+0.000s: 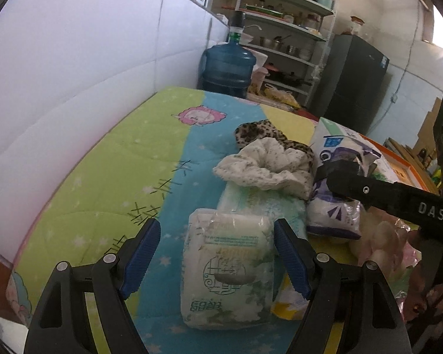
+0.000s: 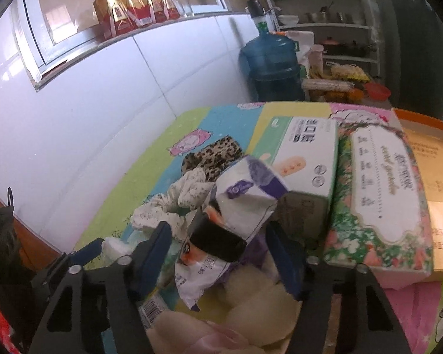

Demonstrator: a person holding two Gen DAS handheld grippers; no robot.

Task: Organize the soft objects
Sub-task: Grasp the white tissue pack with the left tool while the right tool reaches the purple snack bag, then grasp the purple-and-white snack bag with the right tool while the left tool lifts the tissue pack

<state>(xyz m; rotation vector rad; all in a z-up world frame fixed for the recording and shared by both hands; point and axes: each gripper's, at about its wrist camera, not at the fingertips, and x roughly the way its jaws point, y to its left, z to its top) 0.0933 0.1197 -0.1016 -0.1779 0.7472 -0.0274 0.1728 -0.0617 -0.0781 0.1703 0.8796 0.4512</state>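
My left gripper (image 1: 217, 253) is open, its blue pads on either side of a white-green tissue pack (image 1: 229, 268) lying on the colourful quilt (image 1: 109, 177). My right gripper (image 2: 221, 253) is open around a purple-white soft pack (image 2: 236, 209); the same pack shows in the left wrist view (image 1: 333, 203) with the right gripper's black finger (image 1: 369, 190) across it. A white speckled cloth (image 1: 265, 168) and a leopard-print cloth (image 1: 257, 131) lie behind the tissue pack. A cream plush (image 2: 257, 303) lies under the right gripper.
A white-green box (image 2: 304, 153) and a floral tissue box (image 2: 381, 194) rest on an orange-rimmed carton (image 2: 437, 159) at right. A blue water jug (image 1: 227, 67), shelves (image 1: 283, 35) and a dark fridge (image 1: 351, 82) stand beyond the bed. A white wall (image 1: 88, 67) runs along the left.
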